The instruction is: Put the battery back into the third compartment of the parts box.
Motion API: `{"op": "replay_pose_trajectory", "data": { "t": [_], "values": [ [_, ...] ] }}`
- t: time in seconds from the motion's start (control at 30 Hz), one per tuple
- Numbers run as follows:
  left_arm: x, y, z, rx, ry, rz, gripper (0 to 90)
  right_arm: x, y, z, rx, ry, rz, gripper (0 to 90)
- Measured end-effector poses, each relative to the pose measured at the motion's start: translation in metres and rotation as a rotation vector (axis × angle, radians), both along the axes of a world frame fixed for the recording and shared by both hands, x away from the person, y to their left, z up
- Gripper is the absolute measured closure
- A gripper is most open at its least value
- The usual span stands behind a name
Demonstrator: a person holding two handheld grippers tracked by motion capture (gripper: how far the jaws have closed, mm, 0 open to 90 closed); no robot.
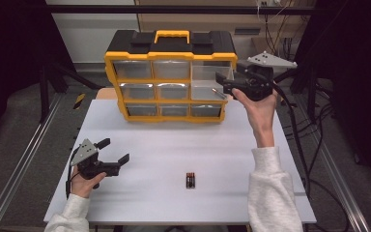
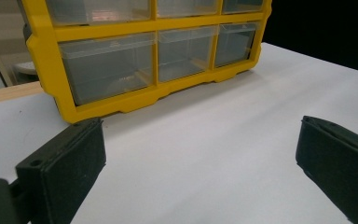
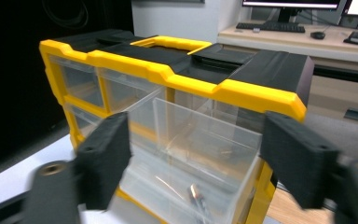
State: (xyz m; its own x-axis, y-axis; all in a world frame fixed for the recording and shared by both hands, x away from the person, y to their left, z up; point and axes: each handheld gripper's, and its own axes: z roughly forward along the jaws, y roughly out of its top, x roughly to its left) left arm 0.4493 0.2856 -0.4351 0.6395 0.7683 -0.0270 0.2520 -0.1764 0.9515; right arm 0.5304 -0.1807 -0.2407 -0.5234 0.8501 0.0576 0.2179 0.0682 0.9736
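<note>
While both claws gape wide, right claw (image 1: 223, 82) at pulled-out drawer (image 3: 191, 154), left claw (image 1: 115, 151) over bare table (image 1: 183, 145).

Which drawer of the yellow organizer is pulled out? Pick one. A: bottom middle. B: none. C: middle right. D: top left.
C: in the high view the middle-right drawer juts out of the organizer by the right gripper, whose own view looks into it between open jaws.
</note>
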Motion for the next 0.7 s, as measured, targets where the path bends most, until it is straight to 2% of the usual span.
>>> {"op": "replay_pose_trajectory", "data": {
  "t": [0.17, 0.23, 0.43, 0.7],
  "values": [
    [0.000, 0.000, 0.000, 0.001, -0.001, 0.001, 1.0, -0.020, -0.009, -0.010, 0.020, -0.019, 0.016, 9.3],
    [0.000, 0.000, 0.000, 0.002, 0.002, 0.001, 1.0, -0.027, -0.012, -0.016, 0.026, -0.009, 0.021, 6.1],
    [0.000, 0.000, 0.000, 0.004, 0.000, 0.001, 0.9, -0.045, -0.014, -0.041, 0.018, 0.006, 0.033, 3.5],
    [0.000, 0.000, 0.000, 0.007, 0.000, 0.002, 0.8, -0.059, -0.008, -0.076, 0.022, 0.036, 0.049, 2.7]
  ]
}}
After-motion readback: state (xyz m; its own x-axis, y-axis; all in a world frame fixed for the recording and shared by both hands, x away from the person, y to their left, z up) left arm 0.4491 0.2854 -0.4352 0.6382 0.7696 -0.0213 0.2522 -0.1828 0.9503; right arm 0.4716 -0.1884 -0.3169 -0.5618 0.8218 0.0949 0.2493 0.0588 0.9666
